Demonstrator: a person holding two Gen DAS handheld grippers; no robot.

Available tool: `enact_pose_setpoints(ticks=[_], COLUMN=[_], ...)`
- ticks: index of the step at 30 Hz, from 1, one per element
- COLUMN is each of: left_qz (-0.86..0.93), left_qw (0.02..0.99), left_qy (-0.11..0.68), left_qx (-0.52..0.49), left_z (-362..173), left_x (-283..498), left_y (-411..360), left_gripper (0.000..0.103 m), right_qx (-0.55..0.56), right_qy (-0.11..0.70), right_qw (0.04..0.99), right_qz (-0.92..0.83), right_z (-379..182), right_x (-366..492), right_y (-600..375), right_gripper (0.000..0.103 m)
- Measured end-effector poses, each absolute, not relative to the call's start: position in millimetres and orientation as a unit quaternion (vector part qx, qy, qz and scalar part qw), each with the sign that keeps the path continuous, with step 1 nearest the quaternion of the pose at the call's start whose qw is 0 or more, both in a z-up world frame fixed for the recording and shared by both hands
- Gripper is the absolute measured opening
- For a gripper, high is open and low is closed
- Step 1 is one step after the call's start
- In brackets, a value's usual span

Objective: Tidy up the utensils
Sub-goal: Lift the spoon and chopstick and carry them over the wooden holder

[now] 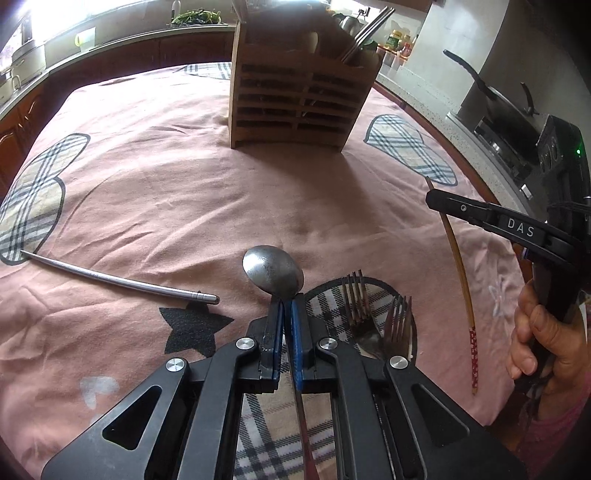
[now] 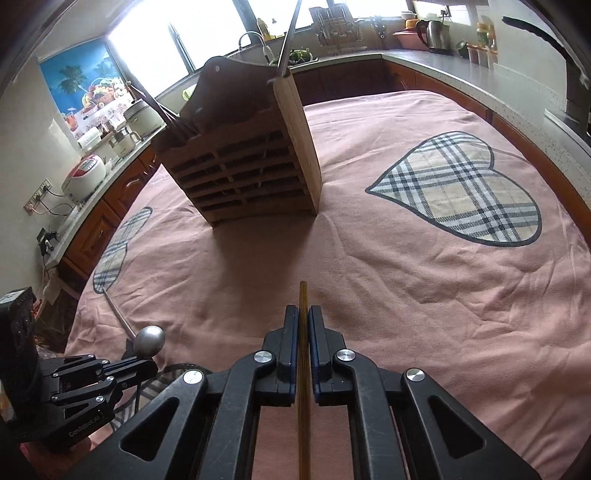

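Note:
My left gripper (image 1: pixel 287 301) is shut on a metal spoon (image 1: pixel 272 271), bowl forward, held above the pink cloth. My right gripper (image 2: pixel 303 314) is shut on a wooden chopstick (image 2: pixel 303 295); in the left wrist view that chopstick (image 1: pixel 460 266) hangs from the right gripper (image 1: pixel 430 197) at the right. A slatted wooden utensil holder (image 1: pixel 295 96) stands at the far middle of the table with metal chopsticks (image 1: pixel 365 33) in it; it also shows in the right wrist view (image 2: pixel 243 162). Two forks (image 1: pixel 373 314) lie just right of my left gripper. A metal chopstick (image 1: pixel 118 281) lies at the left.
The table carries a pink cloth (image 1: pixel 166 184) with plaid hearts and a black star (image 1: pixel 192 326). Kitchen counters ring the table, with a pan (image 1: pixel 495 96) at the right and appliances (image 2: pixel 85 173) at the left. The left gripper with the spoon (image 2: pixel 147 341) shows low left in the right wrist view.

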State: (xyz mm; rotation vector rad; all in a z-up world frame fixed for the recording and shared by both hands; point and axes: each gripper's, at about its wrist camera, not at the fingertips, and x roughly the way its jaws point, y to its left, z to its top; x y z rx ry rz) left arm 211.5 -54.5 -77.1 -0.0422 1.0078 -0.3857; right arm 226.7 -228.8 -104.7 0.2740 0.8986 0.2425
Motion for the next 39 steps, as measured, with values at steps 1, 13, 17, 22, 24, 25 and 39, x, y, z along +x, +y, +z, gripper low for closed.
enact_pose_setpoints(ticks=[1,13,17,22,24,25,39], left_qz=[-0.185,-0.182,-0.177,-0.172,-0.169,-0.169,-0.158], left_qw=[0.860,0.897,0.906,0.913,0.916,0.918,0.937], left_qy=[0.475,0.399,0.377,0.359,0.353,0.349,0.292], left_qx=[-0.025,-0.065,-0.073,-0.083,-0.085,-0.086,-0.105], left_z=[-71.8,-11.0,3.5,15.7,20.6,23.0,61.4], left_x=[209.3,181.5,177.9,175.4,175.2,175.4,192.1], left_y=[-51.6,-22.7,-14.9,-6.4,-4.0,-3.1,6.0], left_gripper=[0.004,0.002,0.002,0.002,0.002,0.002,0.002], right_qx=[0.134,0.157,0.157,0.155,0.156,0.156,0.181], right_qy=[0.426,0.343,0.317,0.292,0.284,0.281,0.206], right_qw=[0.887,0.917,0.926,0.934,0.936,0.937,0.952], right_qz=[0.118,0.131,0.133,0.133,0.135,0.135,0.138], right_z=[-99.0,-34.4,-17.3,-2.3,2.6,4.8,29.3], right_x=[223.8,189.9,183.4,177.3,176.1,176.0,175.6], right_y=[-230.2,-241.7,-242.6,-242.1,-242.2,-242.1,-254.0], right_gripper=[0.005,0.005,0.005,0.005,0.005,0.005,0.005])
